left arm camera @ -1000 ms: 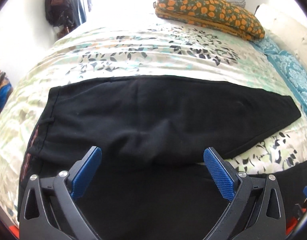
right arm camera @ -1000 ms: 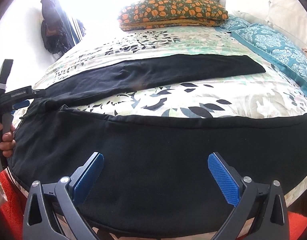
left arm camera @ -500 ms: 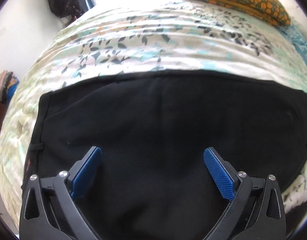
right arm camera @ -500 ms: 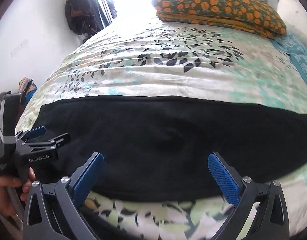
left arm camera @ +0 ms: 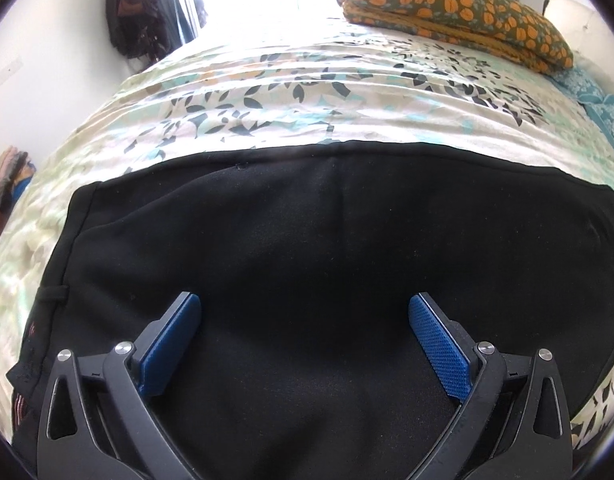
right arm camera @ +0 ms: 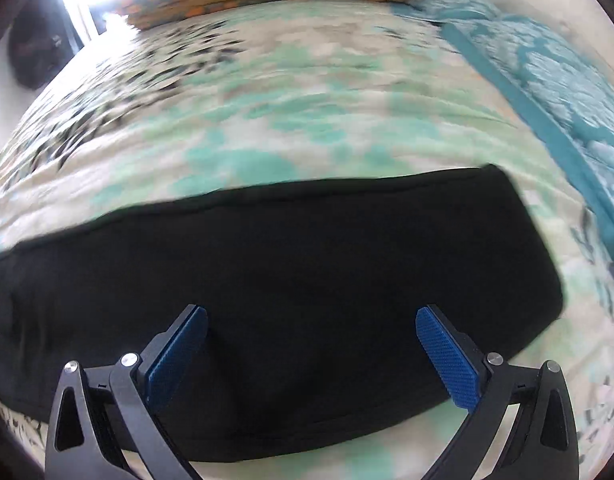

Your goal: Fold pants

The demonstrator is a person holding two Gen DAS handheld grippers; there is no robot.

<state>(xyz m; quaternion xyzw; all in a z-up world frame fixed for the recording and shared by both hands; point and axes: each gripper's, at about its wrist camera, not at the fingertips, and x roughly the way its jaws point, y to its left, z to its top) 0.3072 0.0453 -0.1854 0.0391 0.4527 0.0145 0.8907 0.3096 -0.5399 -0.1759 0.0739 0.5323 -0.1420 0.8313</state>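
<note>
The black pants (left arm camera: 307, 264) lie flat on the leaf-print bedspread (left arm camera: 307, 92), long axis running left to right across the frame. In the left wrist view the waistband end sits at the left edge; in the right wrist view (heavily blurred) the leg-cuff end (right arm camera: 519, 248) points right, toward the teal pillow (right arm camera: 555, 80). The left gripper (left arm camera: 303, 344) hangs over the seat with fingers spread wide, holding nothing. The right gripper (right arm camera: 311, 352) is likewise wide apart over the legs. An orange-patterned pillow (left arm camera: 459, 4) rests at the upper right.
</note>
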